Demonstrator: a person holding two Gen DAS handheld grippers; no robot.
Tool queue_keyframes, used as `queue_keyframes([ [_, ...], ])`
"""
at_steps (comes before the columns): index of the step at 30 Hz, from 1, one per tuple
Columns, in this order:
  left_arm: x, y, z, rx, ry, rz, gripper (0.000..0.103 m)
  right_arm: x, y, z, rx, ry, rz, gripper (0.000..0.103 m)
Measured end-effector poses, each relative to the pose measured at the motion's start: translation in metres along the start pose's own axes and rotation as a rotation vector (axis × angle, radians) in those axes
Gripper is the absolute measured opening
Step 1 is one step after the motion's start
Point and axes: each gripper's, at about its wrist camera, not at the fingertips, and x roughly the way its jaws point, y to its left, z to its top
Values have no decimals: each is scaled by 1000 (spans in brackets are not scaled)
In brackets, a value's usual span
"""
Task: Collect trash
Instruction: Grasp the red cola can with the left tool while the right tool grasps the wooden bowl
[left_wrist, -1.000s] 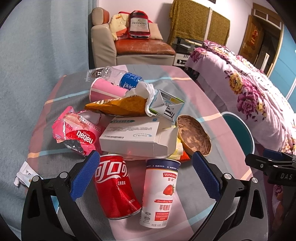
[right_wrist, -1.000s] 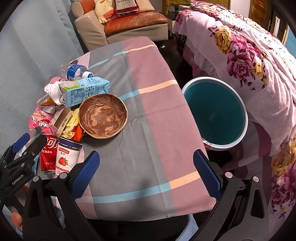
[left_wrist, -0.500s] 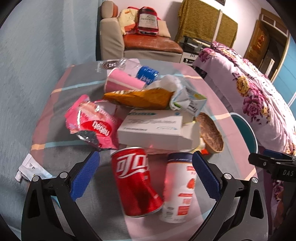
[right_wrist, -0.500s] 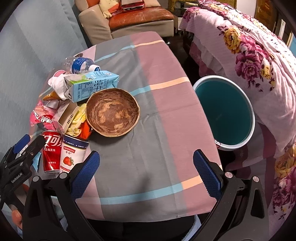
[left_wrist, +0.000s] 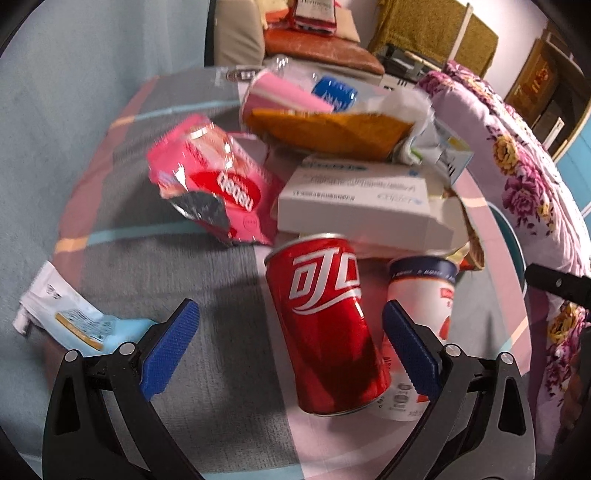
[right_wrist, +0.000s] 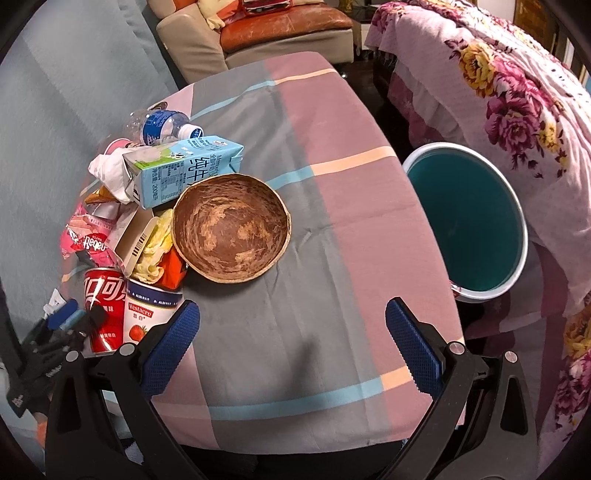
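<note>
Trash-strewn table (right_wrist: 332, 229), plaid cloth (right_wrist: 369, 192)

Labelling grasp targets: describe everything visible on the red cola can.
The red cola can is a glossy metal-looking cylinder with white Chinese lettering and a silver rim at each end. It stands upright on the plaid tablecloth, undented as far as shown. The strawberry yogurt cup stands close beside it, contact unclear; a white box lies just behind. It sits between the open left gripper's fingers, ungrasped.
</note>
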Motion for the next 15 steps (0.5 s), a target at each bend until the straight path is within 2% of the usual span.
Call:
queue_keyframes([
  [3,12,3,-2,-5,37,-4,97,5,-2,6,7,1,15,96],
  [5,17,6,-4,-10,55,-32,86,9,-4,10,10,5,26,92],
  [7,19,6,-5,0,68,-56,49,15,-5,16,13,10,30,85],
  [11,17,1,-5,43,45,-31,50,30,-5,22,13,32,48,74],
  [15,18,4,-3,37,28,-28,50,50,-3,23,20,75,97,64],
])
